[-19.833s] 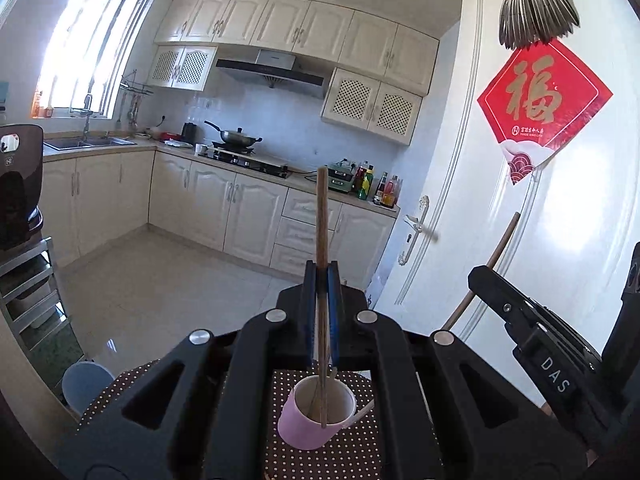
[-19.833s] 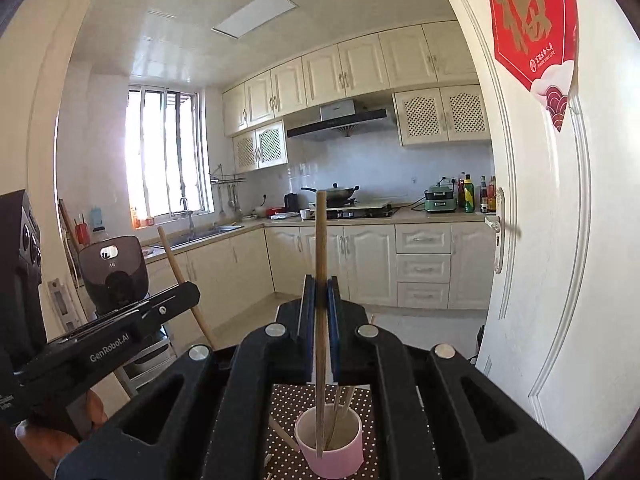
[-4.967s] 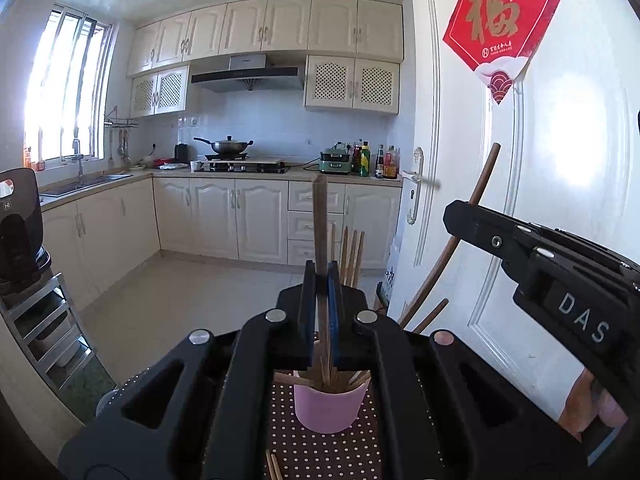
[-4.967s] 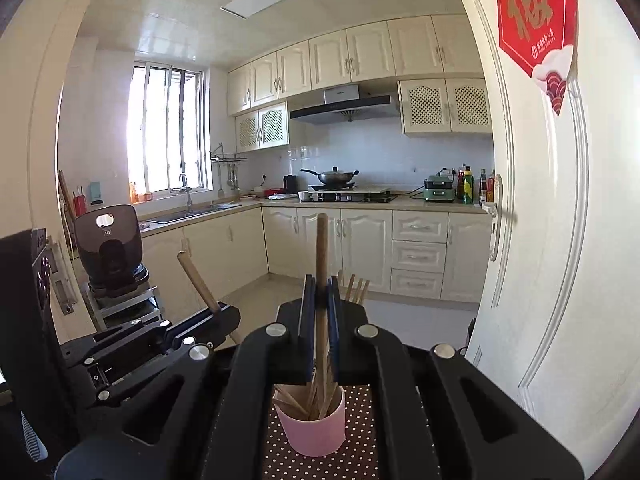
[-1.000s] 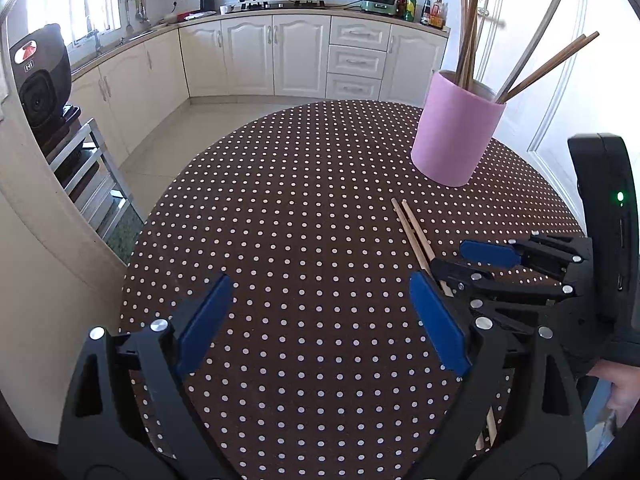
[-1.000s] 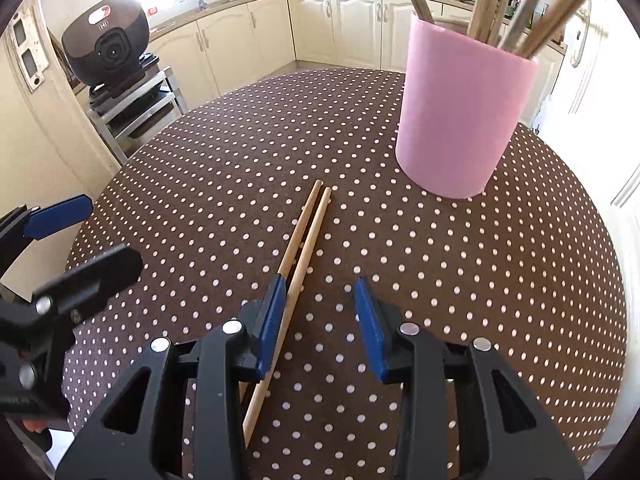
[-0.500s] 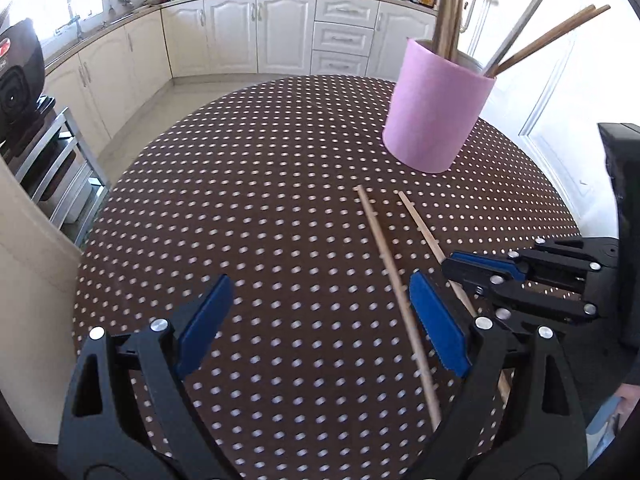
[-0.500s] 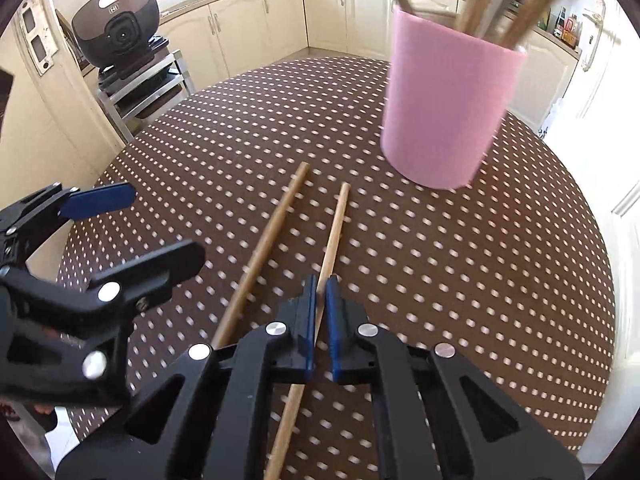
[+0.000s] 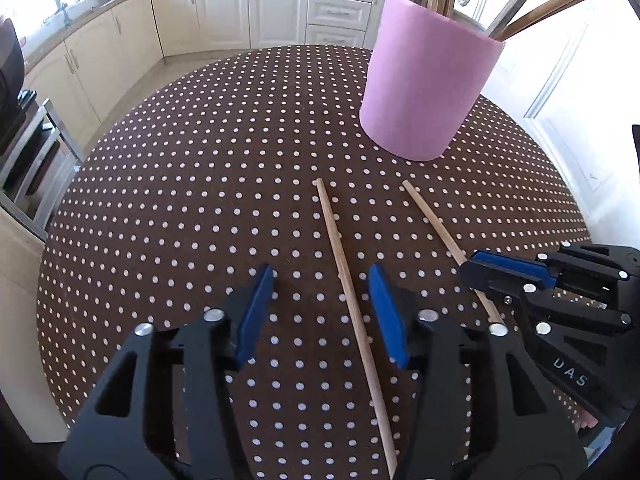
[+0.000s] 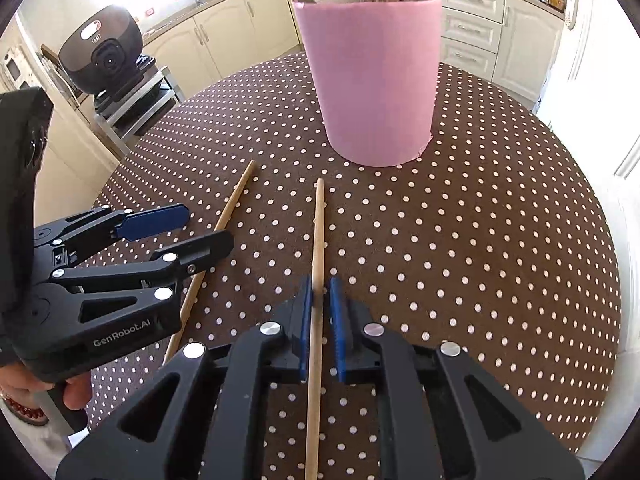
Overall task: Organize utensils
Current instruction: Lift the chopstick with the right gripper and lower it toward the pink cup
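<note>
The left gripper [image 9: 320, 312] sits low over the table with its 2 blue-padded fingers [image 9: 256, 312] spread wide, pointing toward 12 o'clock, nothing clamped between them. In the right wrist view it enters from 9 o'clock, held by a hand [image 10: 60, 388] whose fingertips show at 8 o'clock. The right gripper [image 10: 319, 300] also points to 12 o'clock, its 2 blue pads drawn in tight on a chopstick [image 10: 318, 240] that runs straight down the middle. From the left wrist view it comes in from 3 o'clock.
</note>
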Available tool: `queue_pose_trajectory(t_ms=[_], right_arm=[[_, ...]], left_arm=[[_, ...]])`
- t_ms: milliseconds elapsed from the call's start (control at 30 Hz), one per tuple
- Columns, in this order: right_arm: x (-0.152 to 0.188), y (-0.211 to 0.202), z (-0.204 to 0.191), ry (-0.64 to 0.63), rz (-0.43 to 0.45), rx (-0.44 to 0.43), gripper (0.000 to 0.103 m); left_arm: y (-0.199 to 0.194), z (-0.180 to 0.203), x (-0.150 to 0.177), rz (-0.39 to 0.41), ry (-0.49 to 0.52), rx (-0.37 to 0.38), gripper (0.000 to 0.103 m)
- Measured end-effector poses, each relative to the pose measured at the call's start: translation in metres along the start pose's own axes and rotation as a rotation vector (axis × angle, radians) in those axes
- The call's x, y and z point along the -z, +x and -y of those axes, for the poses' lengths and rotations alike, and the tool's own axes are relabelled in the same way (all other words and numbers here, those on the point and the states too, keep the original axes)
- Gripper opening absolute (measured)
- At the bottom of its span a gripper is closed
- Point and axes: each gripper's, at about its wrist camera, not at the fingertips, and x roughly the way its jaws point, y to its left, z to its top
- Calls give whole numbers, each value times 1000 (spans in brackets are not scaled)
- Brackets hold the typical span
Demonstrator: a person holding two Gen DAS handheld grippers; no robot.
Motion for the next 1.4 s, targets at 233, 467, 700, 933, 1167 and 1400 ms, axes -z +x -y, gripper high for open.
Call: queue_pose_trajectory(t_ms=[233,467,700,933,1167,1400], right_arm=[[-13,9,-9,-2,8,18,9],[-11,11,-16,-1,39,32,4],[-7,-13,-22,-4,89,11,4],[-5,-62,-32,-15,190,-10,4],[2,-114,-43,-43,291,-11,4],[12,-162,-57,-79,439,25,4]], left_arm=[[11,10,-11,11,9,-12,21],[11,8,-6,16,-11,48,5],[-24,8,3,73,-7,55,5],[-78,10,10,169,5,59,5],[-139,19,21,283,30,77,5],[-188,19,39,398,48,82,5]])
